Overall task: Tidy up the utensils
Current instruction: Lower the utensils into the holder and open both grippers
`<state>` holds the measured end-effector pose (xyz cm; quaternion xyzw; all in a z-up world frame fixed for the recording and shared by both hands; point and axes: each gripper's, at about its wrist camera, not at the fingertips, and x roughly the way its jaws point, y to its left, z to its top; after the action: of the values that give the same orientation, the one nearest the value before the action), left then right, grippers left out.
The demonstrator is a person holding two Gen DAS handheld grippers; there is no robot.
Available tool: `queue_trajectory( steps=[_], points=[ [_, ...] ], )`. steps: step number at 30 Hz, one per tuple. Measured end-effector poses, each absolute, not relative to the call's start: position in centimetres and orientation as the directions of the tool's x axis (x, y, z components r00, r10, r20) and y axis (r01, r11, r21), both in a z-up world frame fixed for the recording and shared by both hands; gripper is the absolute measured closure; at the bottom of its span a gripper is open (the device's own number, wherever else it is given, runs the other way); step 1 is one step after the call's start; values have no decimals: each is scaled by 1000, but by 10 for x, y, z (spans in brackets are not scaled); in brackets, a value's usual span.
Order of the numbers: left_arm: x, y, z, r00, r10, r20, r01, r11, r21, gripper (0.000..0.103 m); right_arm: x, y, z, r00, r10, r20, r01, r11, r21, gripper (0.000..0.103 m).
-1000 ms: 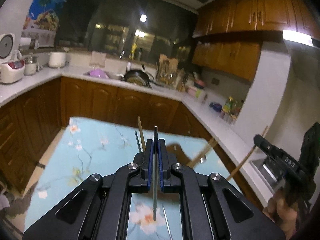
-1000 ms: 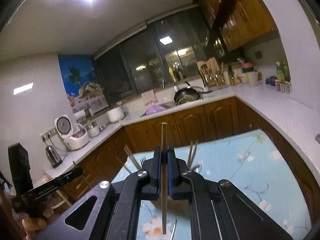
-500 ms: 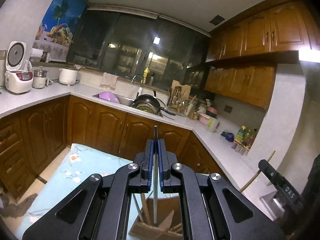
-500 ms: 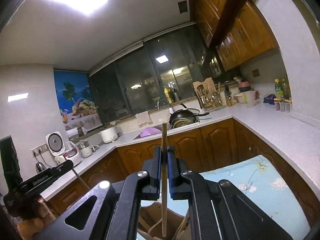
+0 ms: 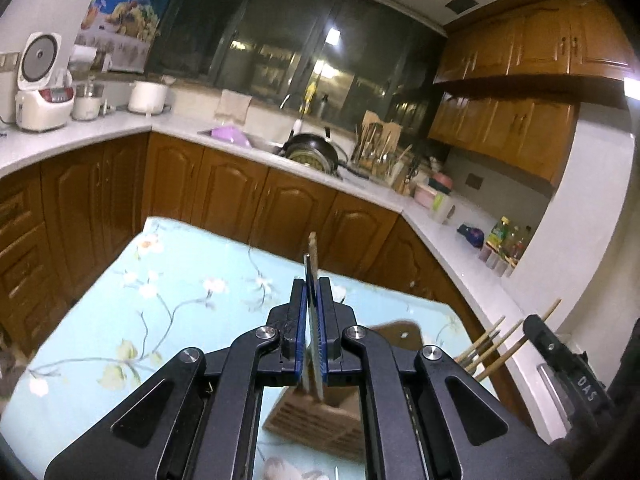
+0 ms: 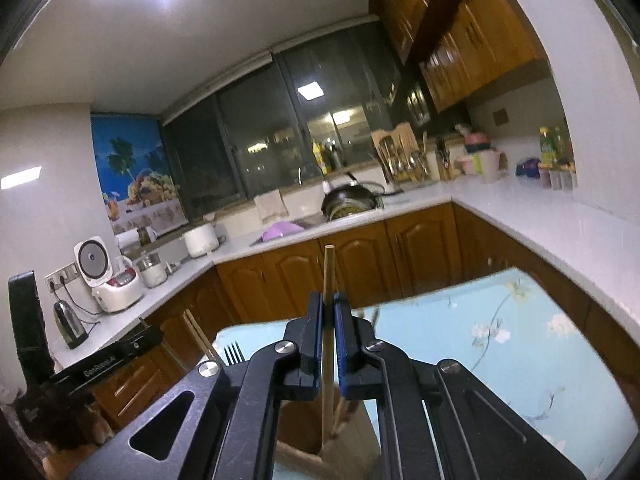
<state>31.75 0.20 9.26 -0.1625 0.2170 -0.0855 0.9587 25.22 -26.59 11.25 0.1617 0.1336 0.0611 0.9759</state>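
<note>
Left gripper (image 5: 311, 300): jaws pressed together on a thin flat metal utensil (image 5: 309, 276), gripped edge-on between the blue pads; which kind of utensil cannot be told.
Metal utensil: stands near upright, its top poking above the fingertips, its lower end hanging behind the jaws above the wooden holder (image 5: 316, 420).
Right gripper (image 6: 329, 308): jaws pinched on a wooden chopstick (image 6: 329, 276).
Wooden chopstick: upright, upper end well above the fingertips, lower end reaching down into the open top of the wooden holder (image 6: 300, 436) in the right wrist view; whether it touches the bottom cannot be told.
Wooden holder: brown box with slatted side, standing on the table (image 5: 168, 300) near its close edge, directly below both grippers.
Holder contents: more wooden sticks lean inside it beside the held chopstick; a fork (image 6: 233, 352) shows tines-up at the left of the right gripper, its lower part hidden.
Table: covered with a light blue cloth printed with white blossoms and thin branches.
Other gripper in left view: the right gripper shows at the right edge, with several chopstick ends (image 5: 492, 348) slanting up beside it.
Other gripper in right view: the left gripper's black body sits at the lower left, held by a hand (image 6: 60, 432).
Surroundings: brown kitchen cabinets, white counter, rice cooker (image 5: 42, 92), dark pan (image 5: 314, 150) by the sink.
</note>
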Motion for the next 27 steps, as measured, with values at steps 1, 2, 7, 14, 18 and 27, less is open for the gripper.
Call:
queue_trajectory(
  steps=[1, 2, 7, 14, 18, 27],
  points=[
    [317, 2, 89, 887, -236, -396, 94, 934, -345, 99, 254, -266, 108, 952, 166, -255, -74, 939, 335, 97],
    [318, 1, 87, 884, -237, -403, 95, 935, -342, 98, 255, -267, 104, 948, 170, -269, -73, 939, 337, 97],
    [317, -2, 81, 875, -239, -420, 100, 940, -328, 98, 261, -263, 88, 925, 186, -332, -68, 939, 338, 97],
    [320, -4, 81, 865, -244, -439, 104, 942, -319, 98, 261, -264, 86, 919, 180, -352, -59, 943, 329, 96],
    [320, -4, 81, 864, -243, -441, 103, 942, -318, 97, 261, -262, 87, 919, 179, -352, -57, 942, 330, 96],
    [326, 1, 78, 840, -243, -485, 87, 943, -321, 94, 262, -261, 86, 913, 187, -361, -59, 939, 339, 91]
  ],
)
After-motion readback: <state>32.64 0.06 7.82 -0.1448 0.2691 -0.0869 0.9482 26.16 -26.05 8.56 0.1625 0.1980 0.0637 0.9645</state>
